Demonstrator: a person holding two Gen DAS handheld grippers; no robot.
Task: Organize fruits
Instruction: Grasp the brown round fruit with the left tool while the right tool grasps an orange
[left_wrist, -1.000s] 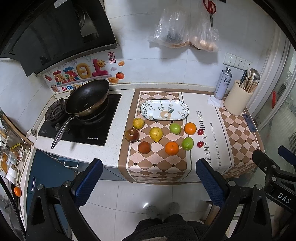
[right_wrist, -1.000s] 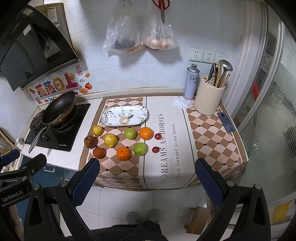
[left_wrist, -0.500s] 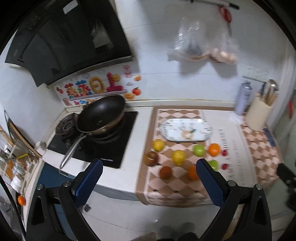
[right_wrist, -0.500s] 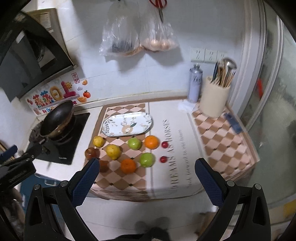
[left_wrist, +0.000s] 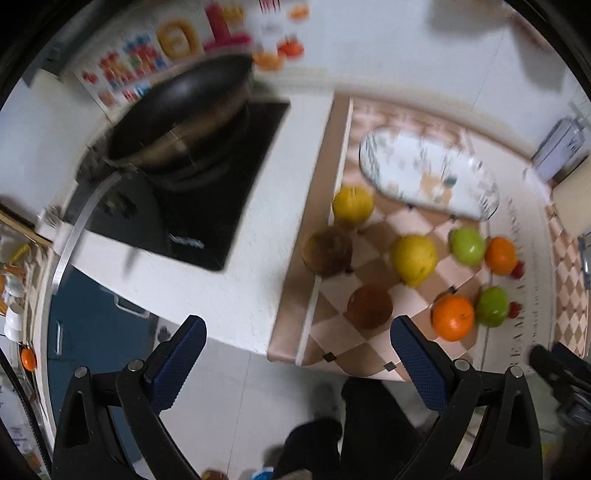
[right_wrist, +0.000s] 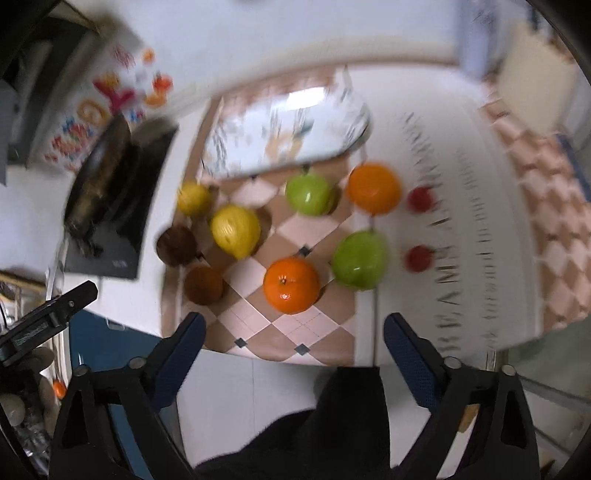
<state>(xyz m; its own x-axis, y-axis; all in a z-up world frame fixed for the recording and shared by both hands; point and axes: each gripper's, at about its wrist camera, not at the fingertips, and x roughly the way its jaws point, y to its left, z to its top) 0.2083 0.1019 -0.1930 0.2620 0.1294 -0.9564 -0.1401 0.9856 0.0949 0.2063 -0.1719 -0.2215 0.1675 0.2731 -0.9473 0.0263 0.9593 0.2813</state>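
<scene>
- My right gripper (right_wrist: 293, 330) hangs above the counter's front edge with its jaws spread wide and nothing between them; the near orange (right_wrist: 291, 279) lies just beyond the gap, with a green apple (right_wrist: 360, 260) just beside it on the right.
- My left gripper (left_wrist: 295, 343) is also wide open and empty, out past the counter edge; the brown fruit (left_wrist: 369, 307) sits nearest, just ahead of its right finger.
- Behind these, on the checkered mat (right_wrist: 291, 325), I see a yellow pear (right_wrist: 236, 230), a second green apple (right_wrist: 308, 194) and a second orange (right_wrist: 375, 188), with the patterned plate (right_wrist: 280, 136) at the back, bare of fruit.
- Two small red fruits (right_wrist: 419, 258) lie apart on the lettered strip to the right.
- The mat's front hem hangs over the counter lip; the pan (left_wrist: 184, 110) on the stove stands well to the left.
- Both views are motion-blurred.
</scene>
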